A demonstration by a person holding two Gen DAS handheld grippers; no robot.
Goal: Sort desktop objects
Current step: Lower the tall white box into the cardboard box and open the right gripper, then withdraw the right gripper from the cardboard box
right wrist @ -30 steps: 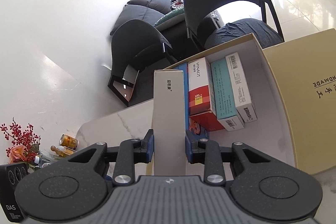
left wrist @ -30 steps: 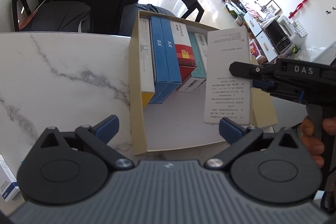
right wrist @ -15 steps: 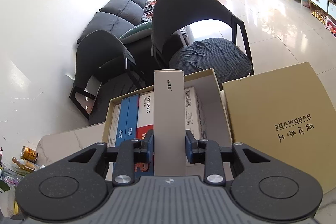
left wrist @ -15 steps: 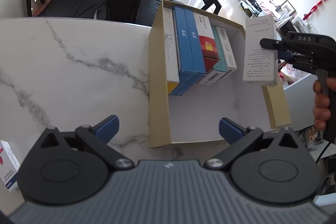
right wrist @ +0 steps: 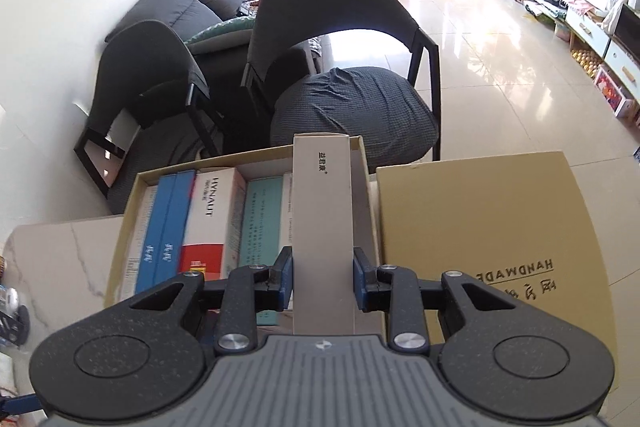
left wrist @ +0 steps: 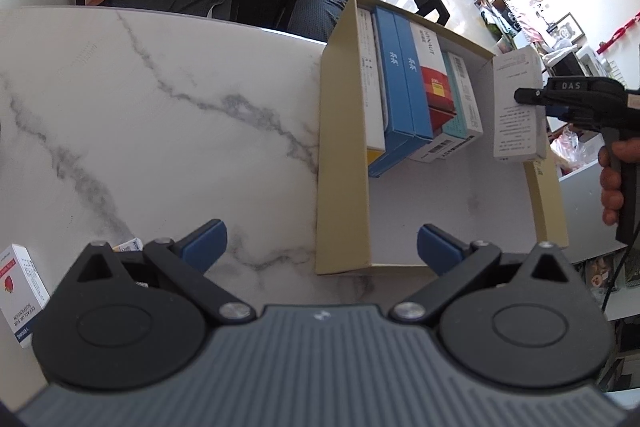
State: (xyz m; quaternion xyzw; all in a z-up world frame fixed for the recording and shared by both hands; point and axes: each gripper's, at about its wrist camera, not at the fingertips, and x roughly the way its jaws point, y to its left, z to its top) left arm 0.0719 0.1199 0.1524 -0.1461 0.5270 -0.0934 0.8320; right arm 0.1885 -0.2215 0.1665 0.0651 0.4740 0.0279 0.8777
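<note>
Left gripper (left wrist: 320, 241) is spread wide and empty, hovering over the marble table (left wrist: 160, 115); just off its left finger a small red-and-white carton (left wrist: 20, 291) lies loose on the table, with the corner of another small pack (left wrist: 129, 246) peeking beside that finger. So at least that much looks unsorted. Ahead and to the right of it sits the open cardboard box (left wrist: 342, 167): five cartons already stand on edge in a row along its far-left part, white one (left wrist: 370, 87), two blue ones (left wrist: 400, 83), red-and-white HYNAUT (right wrist: 212, 215), teal one (right wrist: 256, 223). Right gripper (right wrist: 322, 281) is clamped on a long grey-white carton (right wrist: 322, 227), held above the box's right side, next to the teal one, with free floor space below. Judgement: sorting is well along, this carton is about to join the row; the loose table packs remain. Right of the right gripper lies the box lid (right wrist: 480, 227), off the box.
</note>
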